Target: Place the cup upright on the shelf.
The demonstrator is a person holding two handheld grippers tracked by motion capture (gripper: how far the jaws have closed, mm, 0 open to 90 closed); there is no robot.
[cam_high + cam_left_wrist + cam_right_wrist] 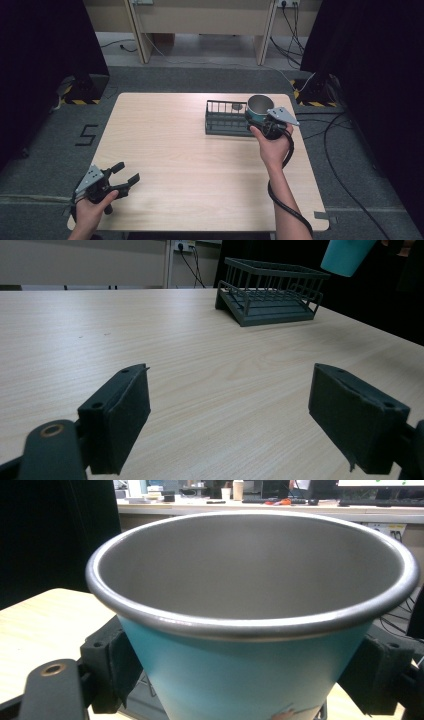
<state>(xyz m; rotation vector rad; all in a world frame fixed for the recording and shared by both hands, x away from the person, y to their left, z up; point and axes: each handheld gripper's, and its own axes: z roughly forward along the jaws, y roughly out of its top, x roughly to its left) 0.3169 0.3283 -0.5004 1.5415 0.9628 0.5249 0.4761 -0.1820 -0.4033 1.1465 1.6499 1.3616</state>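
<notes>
- The worktop (190, 165), a pale wood-grain slab, takes up the centre of the high view, with dark carpet around it and black curtains at the upper left and upper right of the frame.
- A dark wire rack (226, 119) sits on the worktop just right of centre in the high view, in its upper half; in the left gripper view the same rack (270, 295) shows at upper centre, its base slatted and its sides made of thin bars.
- The cup (258, 111), teal outside and grey metal inside, is held in the air at the rack's right end in the high view, its mouth tilted toward the upper left of the frame. It is off the worktop.
- In the right gripper view the cup (250, 630) sits directly between the 2 black jaws, rim toward the camera and slightly upward, 1 jaw pressed against each side of its teal wall.
- The right hand-held gripper (263, 121) is thus pinching the cup, just right of centre in the high view.
- The left hand-held gripper (126, 176) rests at the lower left of the high view, near the worktop's front edge, well apart from cup and rack; its jaws are spread wide with bare worktop between them.
</notes>
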